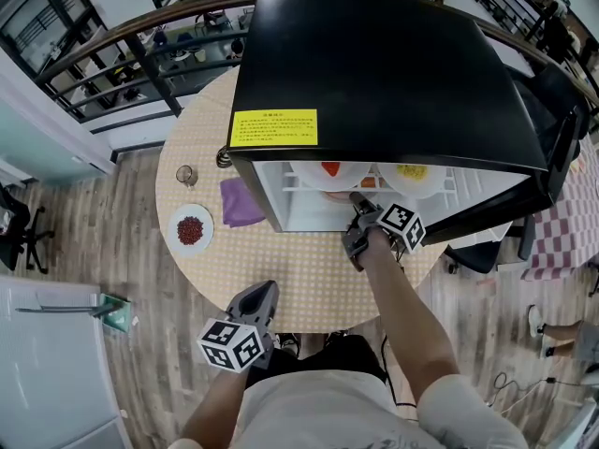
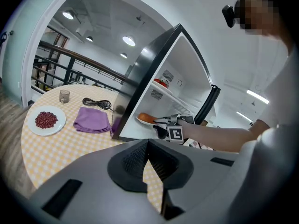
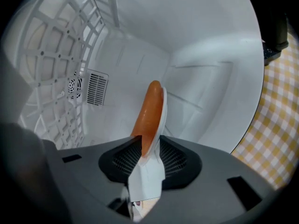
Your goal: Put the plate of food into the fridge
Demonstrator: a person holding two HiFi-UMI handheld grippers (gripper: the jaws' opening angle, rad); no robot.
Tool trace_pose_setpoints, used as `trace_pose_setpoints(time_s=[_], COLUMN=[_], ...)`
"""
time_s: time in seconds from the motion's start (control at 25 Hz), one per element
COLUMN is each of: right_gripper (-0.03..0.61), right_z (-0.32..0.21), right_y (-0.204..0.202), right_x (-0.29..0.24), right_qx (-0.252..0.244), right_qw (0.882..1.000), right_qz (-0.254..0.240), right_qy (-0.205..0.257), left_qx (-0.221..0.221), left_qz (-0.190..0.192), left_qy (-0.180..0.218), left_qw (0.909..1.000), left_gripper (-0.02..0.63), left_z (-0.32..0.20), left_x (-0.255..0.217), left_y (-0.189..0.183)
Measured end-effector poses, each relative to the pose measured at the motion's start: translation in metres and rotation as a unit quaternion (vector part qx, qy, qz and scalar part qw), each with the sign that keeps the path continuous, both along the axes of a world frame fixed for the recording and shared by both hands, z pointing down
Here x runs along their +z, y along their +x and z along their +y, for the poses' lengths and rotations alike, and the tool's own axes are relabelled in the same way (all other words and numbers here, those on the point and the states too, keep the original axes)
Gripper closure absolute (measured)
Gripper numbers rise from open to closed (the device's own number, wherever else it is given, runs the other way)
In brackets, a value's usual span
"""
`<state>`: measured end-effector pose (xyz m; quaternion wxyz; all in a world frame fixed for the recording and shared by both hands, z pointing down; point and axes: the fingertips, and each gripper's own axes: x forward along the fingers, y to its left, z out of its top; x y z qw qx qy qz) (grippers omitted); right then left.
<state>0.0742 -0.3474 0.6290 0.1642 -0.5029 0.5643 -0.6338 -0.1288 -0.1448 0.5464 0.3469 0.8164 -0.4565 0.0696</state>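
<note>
A white plate (image 3: 162,120) with an orange piece of food (image 3: 147,111) lies on the floor of the open black fridge (image 1: 393,73). In the right gripper view I see it edge-on, its near rim between the jaws. My right gripper (image 3: 150,148) reaches into the fridge; its jaws stand slightly apart beside the rim, open. The left gripper view shows the same plate (image 2: 145,118) flat inside, with the right gripper (image 2: 161,122) at its edge. My left gripper (image 1: 265,293) hangs near the table's front edge, its jaws together and empty.
The upper fridge shelf holds a plate with red food (image 1: 332,170) and one with yellow food (image 1: 409,173). On the round checked table (image 1: 309,269) left of the fridge lie a plate of red beans (image 1: 190,229), a purple cloth (image 1: 241,202), a glass (image 1: 186,175) and a black cable (image 2: 97,103).
</note>
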Motion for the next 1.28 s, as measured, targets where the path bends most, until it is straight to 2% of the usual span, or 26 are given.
trace_pose_setpoints(time_s=[0.28, 0.48, 0.64, 0.84, 0.92, 1.08, 1.28], right_gripper=[0.4, 0.364, 0.342, 0.33, 0.327, 0.327, 0.327], right_z=[0.004, 0.007, 0.013, 0.02, 0.022, 0.026, 0.033], right_y=[-0.008, -0.017, -0.023, -0.028, -0.029, -0.025, -0.026], right_x=[-0.002, -0.003, 0.0, 0.006, 0.008, 0.012, 0.015], right_qx=[-0.062, -0.136, -0.191, -0.258, -0.275, -0.28, -0.272], right_qw=[0.996, 0.98, 0.959, 0.919, 0.908, 0.902, 0.914], right_qz=[0.052, 0.131, 0.195, 0.279, 0.299, 0.315, 0.288], right_qy=[0.04, 0.065, 0.077, 0.104, 0.107, 0.098, 0.087], left_qx=[0.004, 0.0, 0.0, 0.001, 0.001, 0.0, -0.001], left_qz=[0.002, 0.002, 0.003, 0.003, 0.003, 0.007, 0.009], left_qy=[-0.007, -0.007, -0.008, -0.011, -0.011, -0.014, -0.018], left_qw=[1.0, 1.0, 1.0, 0.9999, 0.9999, 0.9999, 0.9998], left_gripper=[0.607, 0.607, 0.607, 0.607, 0.607, 0.607, 0.607], left_z=[0.004, 0.006, 0.008, 0.01, 0.01, 0.011, 0.013], left_x=[0.003, 0.003, 0.004, 0.006, 0.007, 0.008, 0.01], left_y=[0.002, -0.001, -0.001, 0.001, 0.001, 0.002, 0.002])
